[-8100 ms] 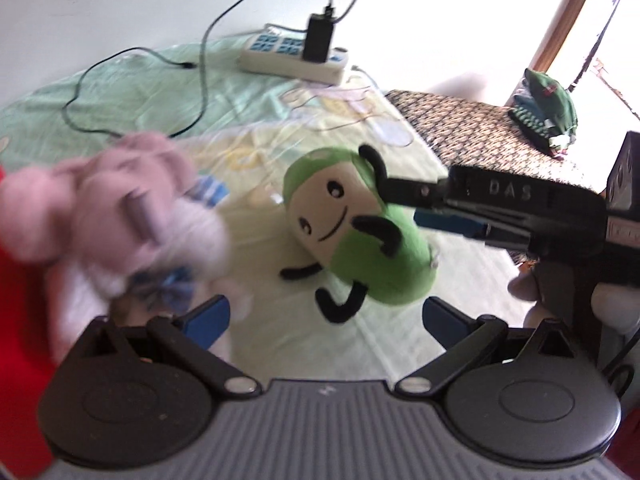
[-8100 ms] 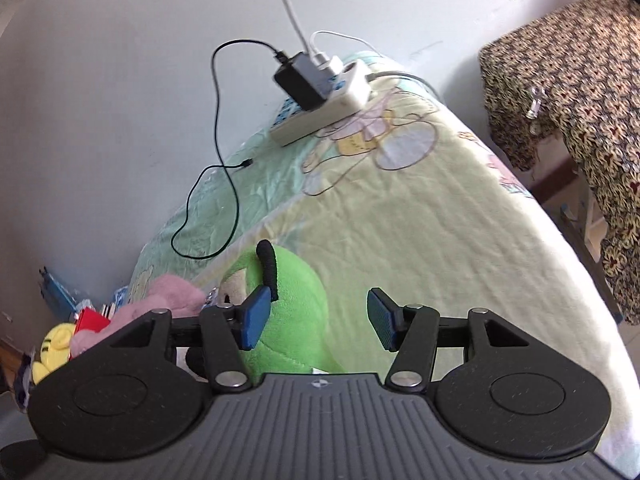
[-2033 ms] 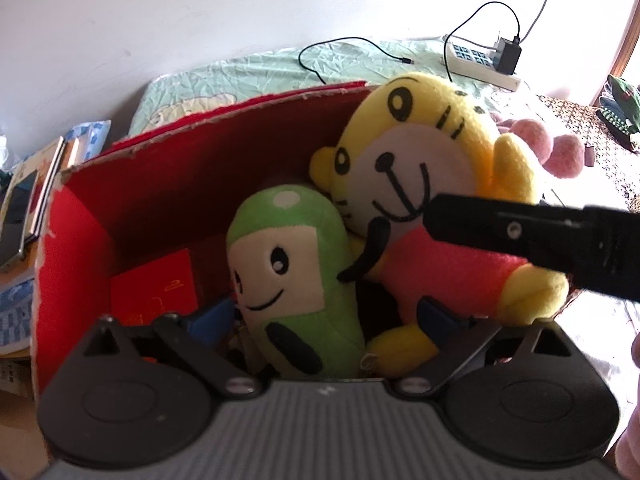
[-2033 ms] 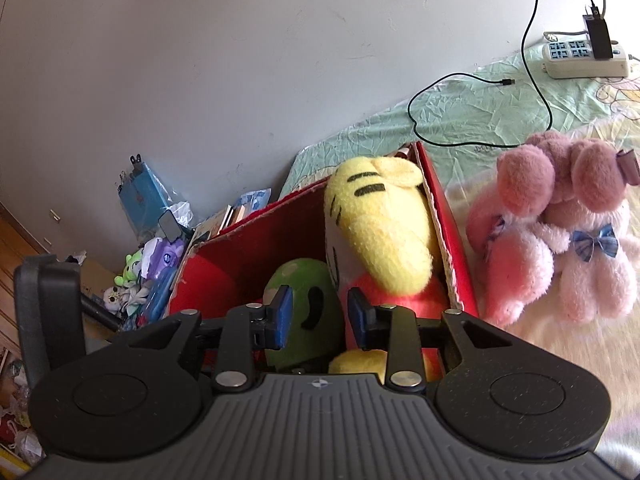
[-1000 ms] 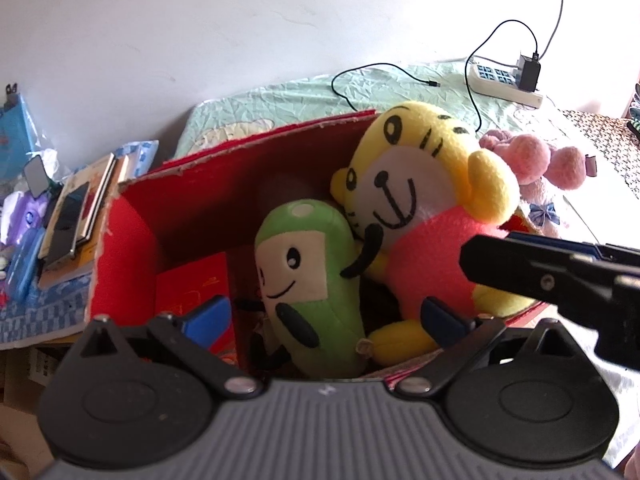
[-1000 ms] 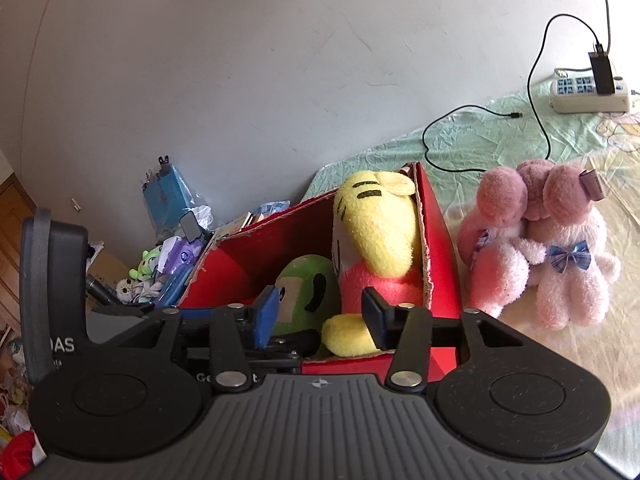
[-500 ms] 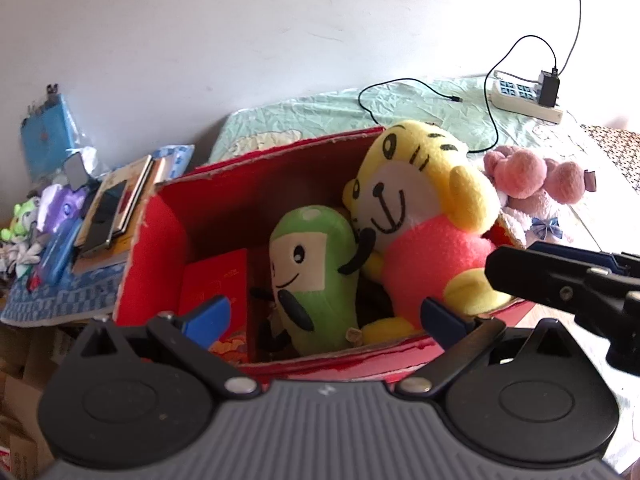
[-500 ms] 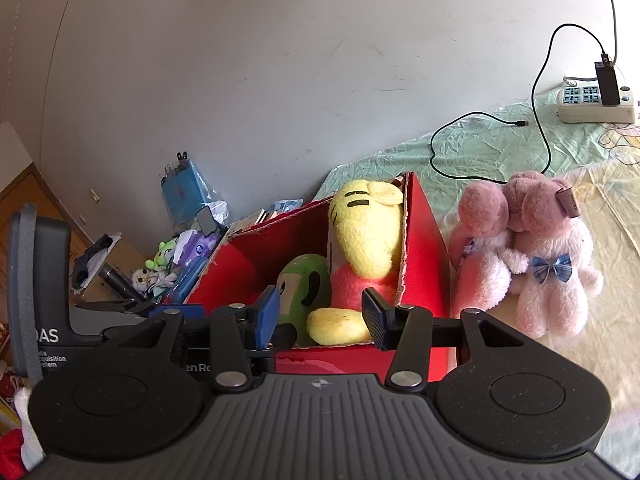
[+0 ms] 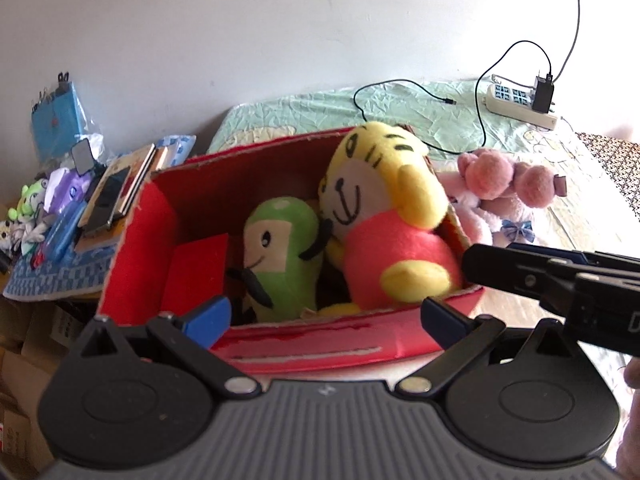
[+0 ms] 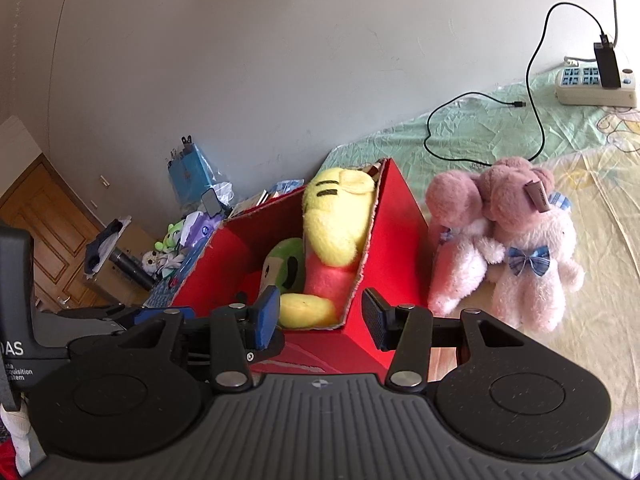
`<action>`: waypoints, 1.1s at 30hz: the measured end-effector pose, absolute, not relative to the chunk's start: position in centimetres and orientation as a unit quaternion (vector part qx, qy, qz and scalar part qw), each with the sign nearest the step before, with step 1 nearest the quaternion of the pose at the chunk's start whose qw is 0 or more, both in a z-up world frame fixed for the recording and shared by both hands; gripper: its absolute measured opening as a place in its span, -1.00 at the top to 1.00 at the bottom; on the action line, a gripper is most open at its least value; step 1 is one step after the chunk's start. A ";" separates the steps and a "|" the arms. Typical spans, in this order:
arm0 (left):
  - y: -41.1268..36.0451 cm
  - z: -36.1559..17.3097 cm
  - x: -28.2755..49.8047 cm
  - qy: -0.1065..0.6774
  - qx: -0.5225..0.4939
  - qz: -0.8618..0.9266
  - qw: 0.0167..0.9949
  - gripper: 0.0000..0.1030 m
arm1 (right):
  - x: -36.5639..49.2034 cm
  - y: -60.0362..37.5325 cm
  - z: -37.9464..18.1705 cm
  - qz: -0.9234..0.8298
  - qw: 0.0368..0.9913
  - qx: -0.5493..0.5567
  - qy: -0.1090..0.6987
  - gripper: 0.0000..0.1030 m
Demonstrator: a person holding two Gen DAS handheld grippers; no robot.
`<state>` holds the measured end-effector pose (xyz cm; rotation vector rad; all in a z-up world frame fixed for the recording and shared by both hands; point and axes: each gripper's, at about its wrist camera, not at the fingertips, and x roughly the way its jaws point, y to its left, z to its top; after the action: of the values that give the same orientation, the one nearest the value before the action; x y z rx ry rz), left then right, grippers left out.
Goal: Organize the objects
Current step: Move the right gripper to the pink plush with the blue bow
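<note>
Jaws parted (both empty), short of the red box (image 9: 320, 350).

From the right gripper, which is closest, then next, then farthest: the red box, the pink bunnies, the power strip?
In the right wrist view:
1. Red box, just ahead of the right gripper.
2. Pink bunnies, right of the box.
3. Power strip, far by the wall.

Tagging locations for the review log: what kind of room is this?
Most likely a bedroom: a bed with a cartoon-print sheet, soft toys in a red box, and a wooden door.
</note>
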<state>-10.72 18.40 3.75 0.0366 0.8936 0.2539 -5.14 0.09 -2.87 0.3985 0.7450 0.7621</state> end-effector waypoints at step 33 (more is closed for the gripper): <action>6.2 0.3 -8.1 0.451 0.004 0.002 0.892 -0.95 | -1.6 -11.1 -6.9 0.298 0.825 0.258 0.405 0.04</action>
<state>-8.13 6.19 0.28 0.0075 0.9362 0.0041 -1.62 -11.11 -6.92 0.5474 0.8609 0.6343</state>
